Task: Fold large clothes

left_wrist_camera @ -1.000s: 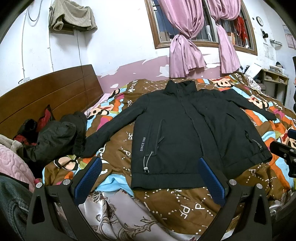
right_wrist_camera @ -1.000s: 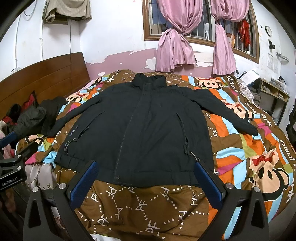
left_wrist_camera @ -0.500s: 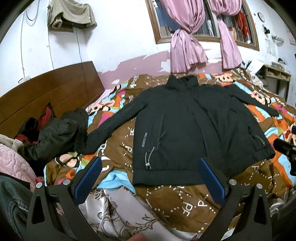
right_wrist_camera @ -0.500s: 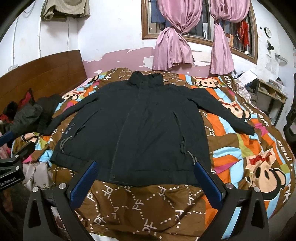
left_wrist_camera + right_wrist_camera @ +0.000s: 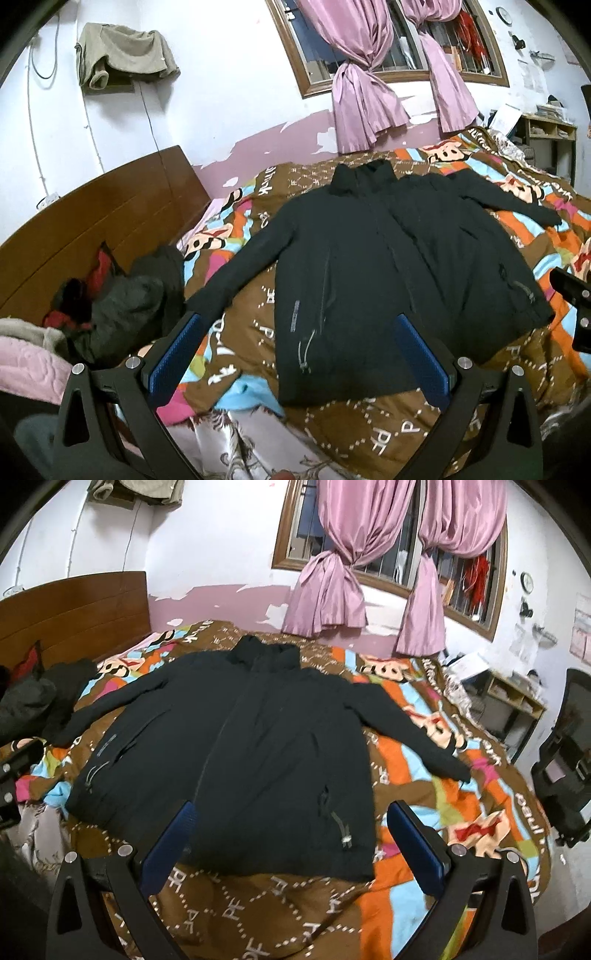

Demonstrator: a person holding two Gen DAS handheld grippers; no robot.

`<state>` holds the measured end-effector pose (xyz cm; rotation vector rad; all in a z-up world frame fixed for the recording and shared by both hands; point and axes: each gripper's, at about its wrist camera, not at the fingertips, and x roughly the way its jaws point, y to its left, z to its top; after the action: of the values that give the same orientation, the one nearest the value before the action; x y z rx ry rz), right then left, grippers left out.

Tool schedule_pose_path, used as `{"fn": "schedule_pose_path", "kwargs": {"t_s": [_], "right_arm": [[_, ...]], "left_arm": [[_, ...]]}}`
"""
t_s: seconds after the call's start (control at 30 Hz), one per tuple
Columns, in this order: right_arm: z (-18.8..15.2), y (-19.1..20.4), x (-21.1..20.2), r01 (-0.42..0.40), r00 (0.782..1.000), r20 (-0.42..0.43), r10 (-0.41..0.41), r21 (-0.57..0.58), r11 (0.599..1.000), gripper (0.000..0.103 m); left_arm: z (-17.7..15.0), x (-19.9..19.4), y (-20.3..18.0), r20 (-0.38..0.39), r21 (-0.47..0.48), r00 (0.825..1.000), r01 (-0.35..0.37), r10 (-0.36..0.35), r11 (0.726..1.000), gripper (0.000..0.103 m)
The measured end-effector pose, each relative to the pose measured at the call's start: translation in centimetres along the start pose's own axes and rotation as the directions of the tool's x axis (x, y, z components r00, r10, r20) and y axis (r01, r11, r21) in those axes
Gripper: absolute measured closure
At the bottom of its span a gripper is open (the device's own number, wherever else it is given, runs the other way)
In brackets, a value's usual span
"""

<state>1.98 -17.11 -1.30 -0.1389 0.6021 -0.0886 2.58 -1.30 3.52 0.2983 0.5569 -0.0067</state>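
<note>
A large black jacket lies spread flat, front up, on the bed, collar toward the far wall and both sleeves stretched out. It also shows in the right wrist view. My left gripper is open and empty, held above the jacket's lower left hem. My right gripper is open and empty, above the lower right hem. Neither touches the jacket. The right gripper's body shows at the right edge of the left wrist view.
The bed has a brown and multicoloured cartoon quilt. A pile of dark clothes lies by the wooden headboard on the left. A black office chair and a shelf stand right of the bed. Pink curtains hang behind.
Both grippers have tilted and shifted a little; the jacket sits slightly farther right in the left view and farther left in the right view. The jacket itself has not moved.
</note>
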Motion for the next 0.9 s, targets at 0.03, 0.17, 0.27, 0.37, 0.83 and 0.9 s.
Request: {"fn": "schedule_pose_path", "kwargs": {"t_s": [0.03, 0.17, 0.27, 0.37, 0.83, 0.9], "right_arm": [[0.3, -0.1, -0.2, 0.011, 1.000, 0.008, -0.011, -0.005, 1.000, 0.000], [1.7, -1.1, -0.9, 0.067, 0.997, 0.049, -0.066, -0.030, 0.997, 0.000], [2.9, -1.9, -1.2, 0.088, 0.994, 0.062, -0.086, -0.026, 0.996, 0.000], [4.4, -2.5, -1.9, 0.089, 0.992, 0.088, -0.085, -0.036, 0.995, 0.000], [12.1, -2.3, -5.6, 0.201, 0.957, 0.250, -0.148, -0.205, 0.958, 0.000], [13.1, -2.3, -5.5, 0.191, 0.961, 0.244, -0.134, -0.229, 0.955, 0.000]], "left_arm": [[0.7, 0.1, 0.0, -0.005, -0.002, 1.000, 0.008, -0.008, 1.000, 0.002], [3.2, 0.3, 0.1, 0.012, 0.001, 1.000, 0.023, -0.023, 1.000, 0.002], [5.2, 0.2, 0.1, 0.031, 0.020, 0.999, 0.031, -0.031, 0.999, 0.002], [7.3, 0.2, 0.2, 0.047, 0.039, 0.998, 0.029, -0.030, 0.999, 0.002], [14.6, 0.0, 3.3, 0.101, 0.009, 0.994, 0.038, -0.038, 0.999, 0.002], [15.6, -0.1, 3.6, 0.110, 0.008, 0.993, 0.036, -0.036, 0.999, 0.002]]}}
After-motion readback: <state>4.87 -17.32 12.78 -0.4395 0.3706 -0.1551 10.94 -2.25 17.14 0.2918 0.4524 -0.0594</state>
